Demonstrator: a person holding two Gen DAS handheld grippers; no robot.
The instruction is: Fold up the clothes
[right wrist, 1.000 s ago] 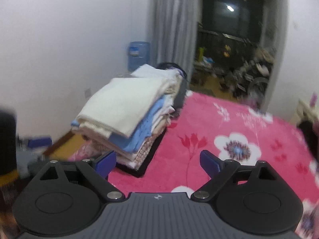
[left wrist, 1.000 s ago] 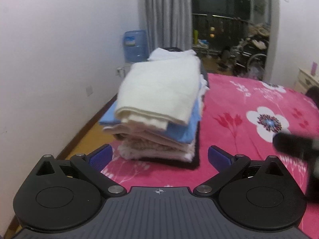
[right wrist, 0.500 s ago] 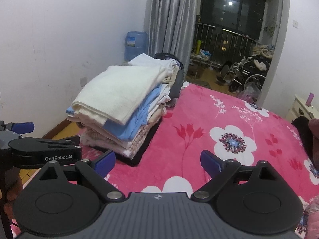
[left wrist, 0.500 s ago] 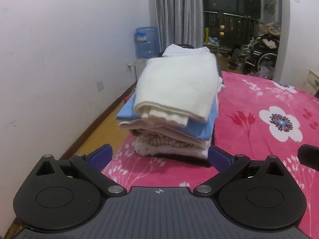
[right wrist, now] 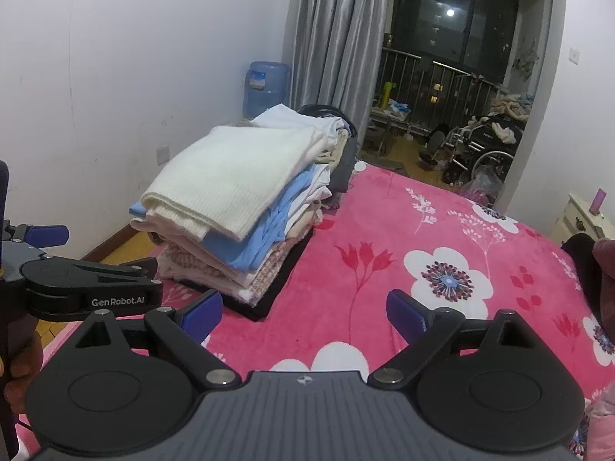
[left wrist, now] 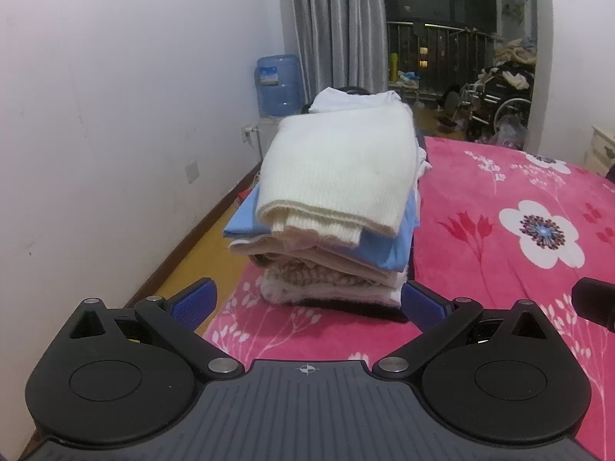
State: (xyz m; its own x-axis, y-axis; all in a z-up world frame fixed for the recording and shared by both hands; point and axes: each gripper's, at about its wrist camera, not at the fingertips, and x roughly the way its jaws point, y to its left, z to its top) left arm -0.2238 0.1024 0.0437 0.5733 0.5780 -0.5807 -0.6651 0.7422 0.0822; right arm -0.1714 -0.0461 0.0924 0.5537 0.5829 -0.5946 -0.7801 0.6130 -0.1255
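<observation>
A stack of folded clothes (left wrist: 338,207) (right wrist: 238,207) stands on the left part of the pink flowered bed (left wrist: 499,238) (right wrist: 403,261), with a cream knitted sweater (left wrist: 342,169) (right wrist: 234,176) on top and a light blue garment under it. My left gripper (left wrist: 307,301) is open just in front of the stack, holding nothing. My right gripper (right wrist: 303,313) is open above the blanket to the right of the stack, also empty. The left gripper (right wrist: 46,261) shows from the side in the right wrist view.
A white wall runs along the left, with wooden floor (left wrist: 192,253) between it and the bed. A blue water jug (left wrist: 278,84) and grey curtain (left wrist: 338,27) stand behind the stack. Dark clothing (right wrist: 592,269) lies at the bed's right edge. A cluttered balcony lies beyond.
Both grippers have drawn closer to the stack and steadied; the blur has gone. The stack now sits centred in the left wrist view. Both stayed open.
</observation>
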